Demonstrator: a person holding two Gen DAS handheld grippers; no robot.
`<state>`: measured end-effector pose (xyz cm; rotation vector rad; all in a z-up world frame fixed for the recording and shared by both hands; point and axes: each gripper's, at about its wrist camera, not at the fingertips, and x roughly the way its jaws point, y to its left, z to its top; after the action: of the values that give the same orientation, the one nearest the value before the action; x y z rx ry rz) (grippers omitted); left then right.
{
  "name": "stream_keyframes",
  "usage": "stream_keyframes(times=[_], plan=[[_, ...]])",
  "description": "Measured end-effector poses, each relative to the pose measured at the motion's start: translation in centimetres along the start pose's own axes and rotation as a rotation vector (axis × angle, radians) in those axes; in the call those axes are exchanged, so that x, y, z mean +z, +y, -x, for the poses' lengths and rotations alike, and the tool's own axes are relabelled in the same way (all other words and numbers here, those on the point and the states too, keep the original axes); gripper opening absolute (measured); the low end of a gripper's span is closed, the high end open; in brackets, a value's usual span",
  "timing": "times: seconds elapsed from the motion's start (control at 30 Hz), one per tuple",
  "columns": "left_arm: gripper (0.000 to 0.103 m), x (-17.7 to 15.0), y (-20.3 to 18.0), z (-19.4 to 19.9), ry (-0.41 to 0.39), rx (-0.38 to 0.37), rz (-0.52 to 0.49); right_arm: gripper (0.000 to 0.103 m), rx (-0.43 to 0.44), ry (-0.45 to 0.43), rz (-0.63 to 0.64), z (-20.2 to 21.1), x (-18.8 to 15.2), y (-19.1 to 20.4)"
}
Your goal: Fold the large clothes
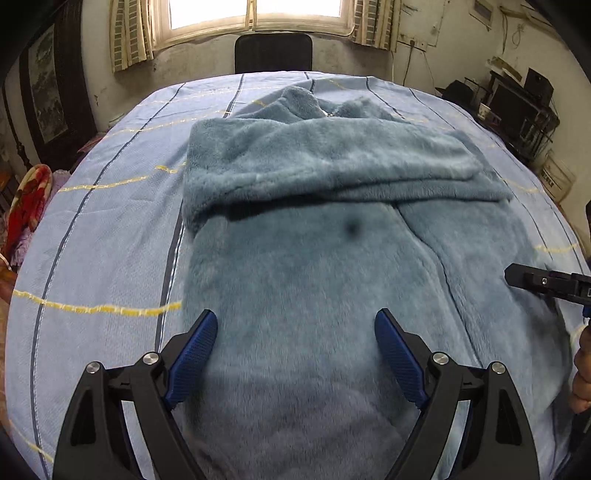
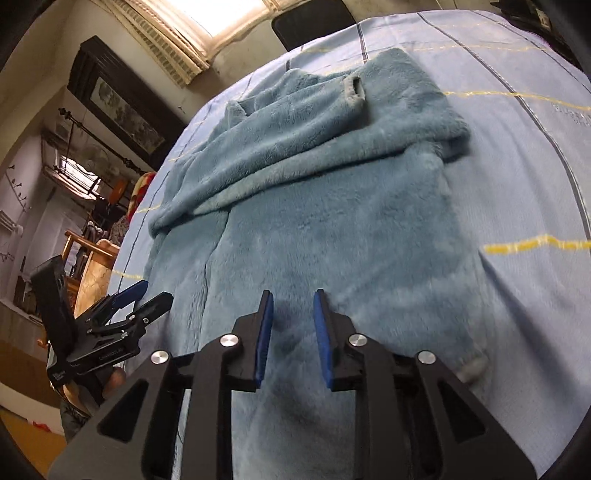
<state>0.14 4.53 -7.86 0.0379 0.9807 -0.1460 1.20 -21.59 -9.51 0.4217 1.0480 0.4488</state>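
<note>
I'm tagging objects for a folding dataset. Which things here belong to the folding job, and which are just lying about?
Job:
- fleece garment, sleeves folded across
- left tongs, open
- right tongs, slightly open
- bedsheet under it

Lying about:
- black chair
- floral blanket
- curtains
- cluttered shelf

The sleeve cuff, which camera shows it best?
The right wrist view: the grey cuff faces the camera, opening visible, on the sleeve folded across the robe. The left wrist view shows that sleeve but no clear cuff.
</note>
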Motion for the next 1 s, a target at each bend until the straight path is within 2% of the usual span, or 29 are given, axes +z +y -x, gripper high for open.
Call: stream_keyframes(times=[0.2, 0.37, 0.53, 0.63, 0.83, 1.0], plan=[[0.089, -3.2, -1.6, 1.8, -0.008, 0.067, -0.088, 0.022, 0.028, 0.009, -0.006, 2.2, -2.6, -1.3], [0.089, -5.2, -2.5, 3.5, -0.02, 0.057, -0.1, 0.024, 0.034, -0.016, -0.021, 4.0, -4.4, -1.7], [0.089, -7.0, -4.2, 6.4, -0.085, 0.061, -0.136, 0.034, 0.021, -0.065, -0.003, 6.7, -6.2, -1.5], [0.089, -7.7, -5.1, 8.4, -0.14, 0.069, -0.159, 0.035, -0.02, -0.105, 0.038, 8.4, -7.0, -1.1], [0.089, -8.2, -5.1, 10.1, -0.182, 0.074, -0.154, 0.04, -0.067, -0.142, 0.075, 10.4, -6.6, -1.5], [0.089, -7.3, -2.7, 9.1, -0.151, 0.073, -0.11, 0.041, -0.09, -0.137, 0.048, 9.9, -4.9, -2.5]])
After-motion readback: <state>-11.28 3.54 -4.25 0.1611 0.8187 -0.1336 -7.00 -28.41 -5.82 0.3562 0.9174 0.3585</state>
